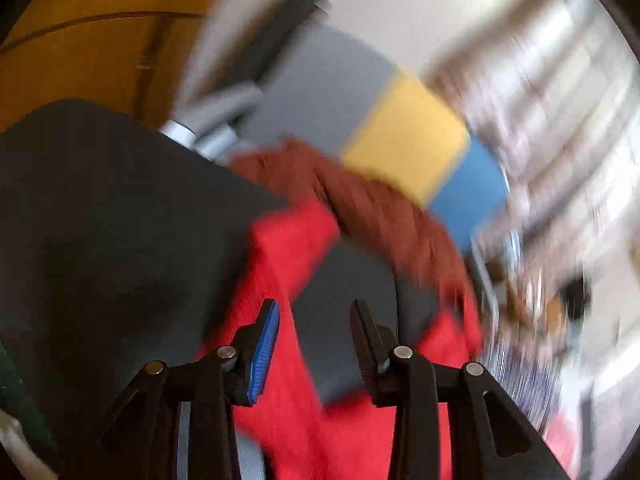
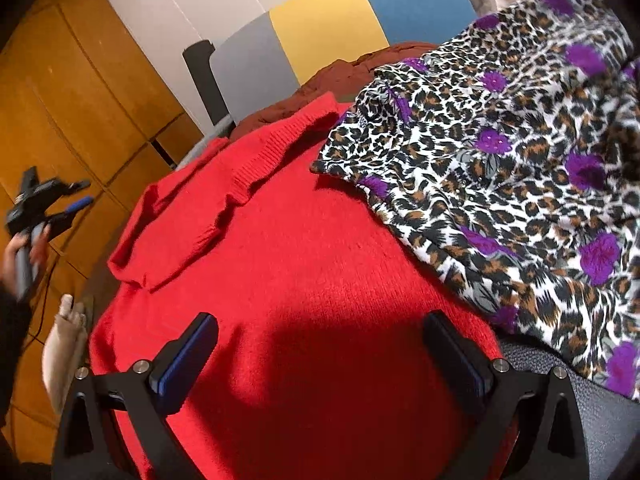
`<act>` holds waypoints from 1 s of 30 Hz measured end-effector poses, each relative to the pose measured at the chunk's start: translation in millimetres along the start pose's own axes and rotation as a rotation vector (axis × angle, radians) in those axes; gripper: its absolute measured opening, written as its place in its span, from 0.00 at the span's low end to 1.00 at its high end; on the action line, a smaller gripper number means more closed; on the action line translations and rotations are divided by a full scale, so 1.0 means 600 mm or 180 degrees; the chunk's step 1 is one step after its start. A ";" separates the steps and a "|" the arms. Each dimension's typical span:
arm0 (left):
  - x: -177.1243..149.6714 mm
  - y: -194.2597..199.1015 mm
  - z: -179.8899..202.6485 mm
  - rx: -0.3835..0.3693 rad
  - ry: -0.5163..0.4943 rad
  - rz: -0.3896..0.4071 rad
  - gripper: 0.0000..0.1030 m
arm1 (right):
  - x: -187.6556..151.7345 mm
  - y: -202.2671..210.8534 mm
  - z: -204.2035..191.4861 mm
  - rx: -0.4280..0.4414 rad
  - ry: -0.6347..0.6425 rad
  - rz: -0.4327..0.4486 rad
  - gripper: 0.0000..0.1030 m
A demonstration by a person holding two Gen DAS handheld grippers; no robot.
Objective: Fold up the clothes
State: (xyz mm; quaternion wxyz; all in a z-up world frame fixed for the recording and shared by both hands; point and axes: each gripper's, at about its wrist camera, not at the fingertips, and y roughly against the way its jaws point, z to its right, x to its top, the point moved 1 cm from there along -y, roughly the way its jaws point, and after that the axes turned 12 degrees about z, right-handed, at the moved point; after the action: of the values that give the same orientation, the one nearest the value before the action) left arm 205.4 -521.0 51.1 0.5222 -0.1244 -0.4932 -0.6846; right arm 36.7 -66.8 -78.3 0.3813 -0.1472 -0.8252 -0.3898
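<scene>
The red sweater [image 2: 280,240] lies spread over a dark worktop [image 2: 600,412], with one sleeve [image 2: 192,208] folded across its far-left part. A leopard-print garment [image 2: 520,152] overlaps its right edge, and a brown garment [image 2: 332,76] sits bunched at the far side against a grey, yellow and blue panel [image 2: 324,36].

The right claw [image 2: 320,360] hovers above the near body of the sweater, jaws spread wide, nothing between them. The left claw [image 2: 60,200] is held off the left edge of the worktop, clear of the cloth; its own blurred view shows the jaws parted and empty.

Handling: the knit is judged soft, limp and moderately heavy for a garment. It will sag and stretch when lifted by one point, and its fuzzy surface should grip the pads well. Take hold at a ribbed hem or cuff, or at a shoulder seam, pinching one layer. Lift two points together. Clear the overlapping print garment first, since dragging may pull it along.
</scene>
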 end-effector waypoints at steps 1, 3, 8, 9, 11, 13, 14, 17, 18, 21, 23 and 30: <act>-0.037 -0.006 0.025 -0.0149 -0.0173 -0.0210 0.34 | 0.001 0.000 -0.001 -0.0024 0.0035 -0.0026 1.00; -0.110 -0.019 0.075 -0.0426 -0.0483 -0.0608 0.34 | 0.003 -0.002 -0.005 -0.0071 0.0106 -0.0105 1.00; -0.245 -0.037 0.143 -0.0749 -0.0945 -0.1256 0.34 | 0.024 -0.019 -0.019 -0.0160 0.0160 -0.0379 1.00; -0.263 -0.037 0.147 -0.0785 -0.0985 -0.1341 0.34 | 0.029 -0.023 -0.020 -0.0154 0.0153 -0.0409 1.00; -0.276 -0.027 0.138 -0.0564 -0.1181 -0.1440 0.34 | 0.031 -0.031 -0.024 -0.0216 0.0237 -0.0441 1.00; -0.255 -0.018 0.100 -0.0323 -0.1193 -0.1361 0.15 | 0.023 -0.038 -0.038 -0.0347 0.0405 -0.0474 1.00; -0.243 -0.014 0.080 -0.0204 -0.1186 -0.1310 0.13 | 0.016 -0.041 -0.048 -0.0424 0.0503 -0.0490 1.00; -0.203 0.000 0.022 0.0141 -0.1190 -0.1167 0.06 | -0.011 -0.045 -0.093 -0.0539 0.0756 -0.0568 1.00; -0.191 -0.003 0.007 0.0315 -0.1241 -0.1095 0.06 | -0.022 -0.045 -0.113 -0.0522 0.0837 -0.0602 1.00; -0.139 -0.008 -0.045 0.0898 -0.1305 -0.0914 0.07 | -0.053 -0.041 -0.179 -0.0165 0.0865 -0.0657 1.00; -0.111 -0.007 -0.072 0.1080 -0.1166 -0.0897 0.07 | -0.068 -0.037 -0.214 0.0060 0.0920 -0.0675 1.00; -0.073 0.084 -0.082 0.0668 -0.0696 -0.0587 0.17 | -0.034 -0.004 -0.200 0.0279 0.0724 -0.0487 1.00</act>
State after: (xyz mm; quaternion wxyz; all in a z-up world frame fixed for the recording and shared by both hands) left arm 283.3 -533.0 24.7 0.4106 -0.0971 -0.6251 -0.6567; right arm 110.8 -158.2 -46.4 0.4476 -0.0219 -0.8018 -0.3955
